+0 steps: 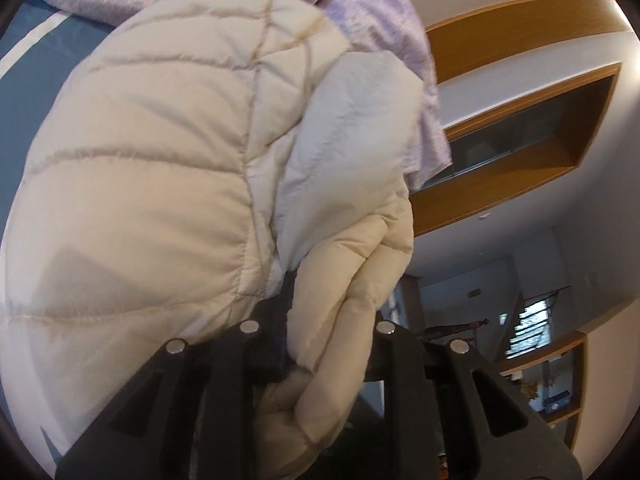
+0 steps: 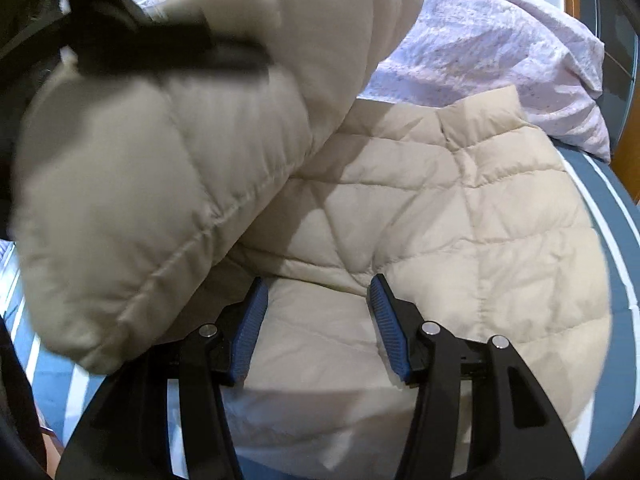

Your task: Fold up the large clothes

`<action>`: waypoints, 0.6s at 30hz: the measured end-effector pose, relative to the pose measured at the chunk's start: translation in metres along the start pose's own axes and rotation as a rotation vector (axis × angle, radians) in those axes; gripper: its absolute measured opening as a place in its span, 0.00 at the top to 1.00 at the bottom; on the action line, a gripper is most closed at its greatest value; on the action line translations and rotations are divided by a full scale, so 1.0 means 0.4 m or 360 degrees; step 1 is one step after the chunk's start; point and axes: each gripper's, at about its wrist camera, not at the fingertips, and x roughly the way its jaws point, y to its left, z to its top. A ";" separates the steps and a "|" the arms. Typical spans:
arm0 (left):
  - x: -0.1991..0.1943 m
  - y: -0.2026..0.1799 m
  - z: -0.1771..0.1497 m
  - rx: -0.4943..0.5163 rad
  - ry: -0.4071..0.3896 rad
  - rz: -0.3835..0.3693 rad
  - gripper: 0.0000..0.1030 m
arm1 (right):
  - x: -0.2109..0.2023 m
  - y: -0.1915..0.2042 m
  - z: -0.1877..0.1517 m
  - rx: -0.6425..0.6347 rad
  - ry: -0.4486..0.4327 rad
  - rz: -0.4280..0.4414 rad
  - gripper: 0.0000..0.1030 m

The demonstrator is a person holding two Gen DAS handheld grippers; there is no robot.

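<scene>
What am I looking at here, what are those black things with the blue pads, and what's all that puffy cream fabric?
These are two handheld grippers, one in each of a person's hands, each with a fisheye camera looking along its fingers.

The left camera's picture shows the left gripper shut on a bunched fold of a cream quilted jacket, lifting it.

The right camera's picture shows the right gripper open, its blue-padded fingers hovering over the jacket's flat part. The raised, blurred flap at upper left there is the part held by the left gripper.

The jacket lies on a blue bedcover with white stripes, beside a lilac duvet.
</scene>
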 end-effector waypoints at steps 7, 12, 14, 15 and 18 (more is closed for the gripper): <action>0.090 -0.010 -0.011 0.0054 0.0075 0.0251 0.77 | -0.055 -0.063 -0.017 -0.0028 -0.0016 -0.0075 0.46; 0.125 -0.021 -0.021 0.0099 0.0099 0.0336 0.77 | -0.091 -0.125 -0.029 -0.0009 -0.0024 -0.0132 0.46; 0.134 -0.028 -0.026 0.0114 0.0104 0.0361 0.77 | -0.100 -0.155 -0.032 0.0005 -0.0027 -0.0136 0.46; 0.137 -0.032 -0.026 0.0120 0.0106 0.0370 0.77 | -0.107 -0.170 -0.036 0.0011 -0.0028 -0.0143 0.46; 0.153 -0.038 -0.028 0.0133 0.0110 0.0392 0.77 | -0.105 -0.182 -0.051 0.0015 -0.0025 -0.0152 0.47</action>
